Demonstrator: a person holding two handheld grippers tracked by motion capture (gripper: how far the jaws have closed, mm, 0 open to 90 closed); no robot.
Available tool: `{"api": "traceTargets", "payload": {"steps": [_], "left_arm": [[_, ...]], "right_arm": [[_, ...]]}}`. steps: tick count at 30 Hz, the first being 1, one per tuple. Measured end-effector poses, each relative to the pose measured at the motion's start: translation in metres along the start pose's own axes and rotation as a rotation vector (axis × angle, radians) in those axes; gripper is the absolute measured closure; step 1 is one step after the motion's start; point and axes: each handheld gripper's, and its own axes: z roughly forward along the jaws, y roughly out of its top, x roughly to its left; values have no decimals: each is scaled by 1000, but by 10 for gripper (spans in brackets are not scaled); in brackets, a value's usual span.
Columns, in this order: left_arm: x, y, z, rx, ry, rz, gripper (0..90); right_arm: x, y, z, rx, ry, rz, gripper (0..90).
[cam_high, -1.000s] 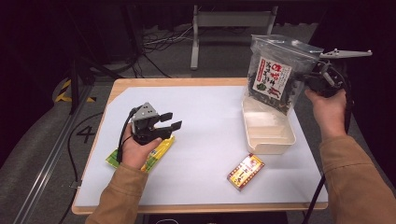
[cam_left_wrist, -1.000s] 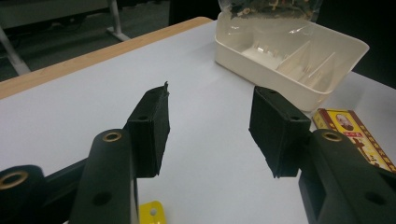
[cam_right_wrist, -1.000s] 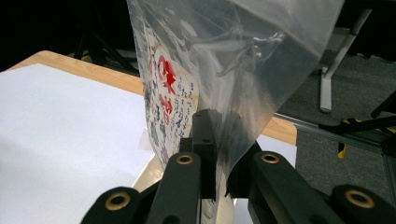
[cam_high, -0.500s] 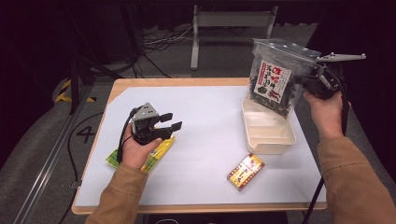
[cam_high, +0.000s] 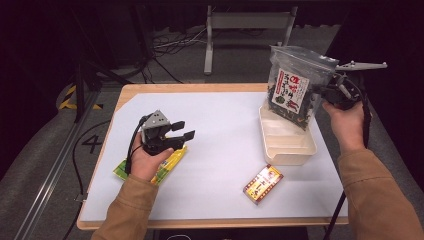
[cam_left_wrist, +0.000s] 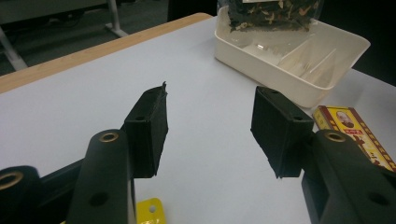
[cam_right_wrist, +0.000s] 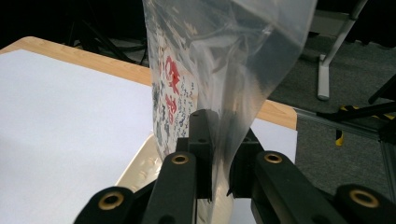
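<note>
My right gripper (cam_high: 331, 93) is shut on the edge of a clear plastic bag (cam_high: 295, 85) of dark dried leaves with a red and white label. The bag hangs over the far end of a white divided tray (cam_high: 290, 147) at the table's right. In the right gripper view the bag's film (cam_right_wrist: 224, 70) is pinched between the jaws, with my right gripper (cam_right_wrist: 219, 158) closed around it. My left gripper (cam_high: 182, 131) rests open at the table's left, above a yellow packet (cam_high: 165, 167). Its jaws stand wide apart with nothing between them, at my left gripper (cam_left_wrist: 210, 126).
A small red and yellow box (cam_high: 262, 184) lies near the front, right of centre, also seen as the box (cam_left_wrist: 355, 137) in the left gripper view. The white tray (cam_left_wrist: 327, 70) has dividers. The table's wooden edge (cam_high: 200, 88) runs along the back; cables lie on the floor beyond.
The right gripper has shifted the bag slightly to the right and up over the tray. The left gripper has stayed still.
</note>
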Motion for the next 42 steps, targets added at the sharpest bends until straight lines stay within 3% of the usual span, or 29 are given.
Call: {"api": "traceTargets", "payload": {"steps": [8,13,20,22,26,34,42], "left_arm": [[0,0,1,2,-2,1,461],[0,0,1,3,-4,1,460],[0,-1,2,8,-4,-7,458],[0,0,2,9,-3,-4,458],[0,0,2,6,-2,-3,453],[1,-1,2,13,-7,-6,430],[2,0,-3,13,2,5,391]], "right_arm": [[0,-3,0,-3,17,2,817],[1,-9,5,25,19,-28,812],[-6,-18,11,60,34,39,790],[-6,-18,11,64,34,39,785],[-9,-20,6,34,47,70,700],[-12,-25,-4,-22,43,63,456],[-11,-31,-16,-41,42,45,365]]}}
